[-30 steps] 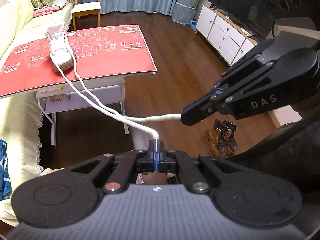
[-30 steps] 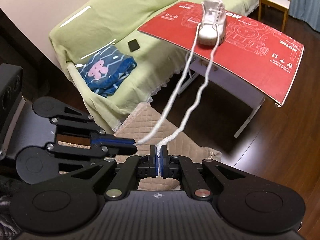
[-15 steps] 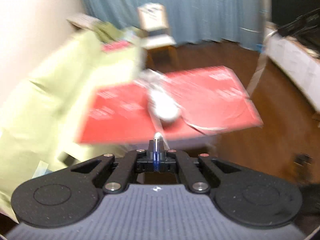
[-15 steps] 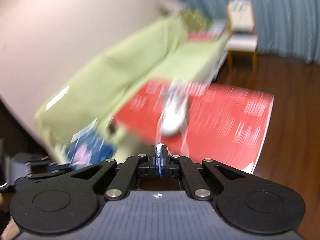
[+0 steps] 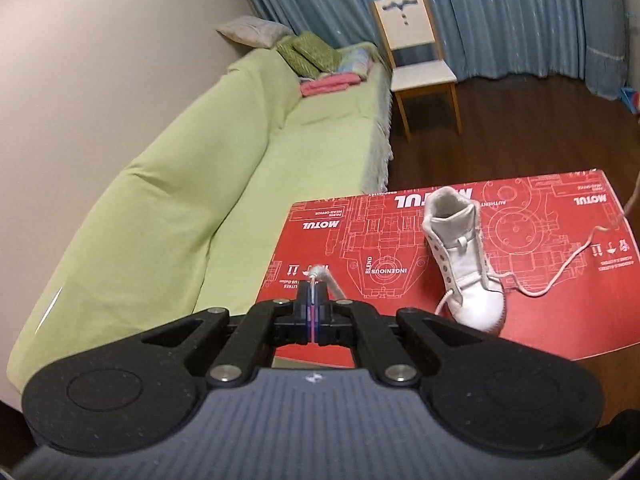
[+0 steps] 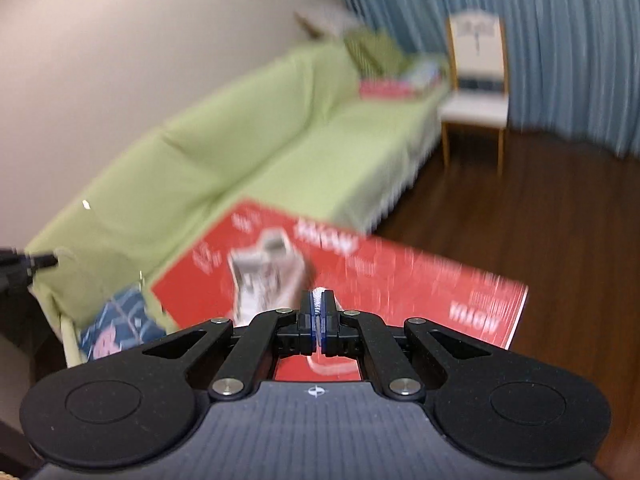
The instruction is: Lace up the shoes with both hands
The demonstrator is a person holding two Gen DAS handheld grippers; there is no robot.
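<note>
A white high-top shoe (image 5: 466, 264) stands on a red cardboard sheet (image 5: 360, 252), toe toward me, with a white lace threaded through its lowest eyelets. My left gripper (image 5: 314, 294) is shut on one lace end (image 5: 318, 272), left of the shoe. The other lace run (image 5: 560, 268) loops slack over the sheet to the right and rises out of view. In the blurred right wrist view the shoe (image 6: 266, 276) sits just beyond my right gripper (image 6: 319, 304), which is shut on the other lace end (image 6: 320, 294). The left gripper's tip (image 6: 38, 260) shows at the far left.
A green-covered sofa (image 5: 180, 184) runs along the wall left of the red sheet, with cushions and folded cloths at its far end. A wooden chair (image 5: 420, 64) stands before blue curtains. A blue patterned cloth (image 6: 116, 326) lies on the sofa. Dark wood floor lies to the right.
Both grippers swung in toward the table, each keeping its lace end. The laces, taut a second ago, now hang slack. The shoe looks nearer, and the right gripper has left the left wrist view.
</note>
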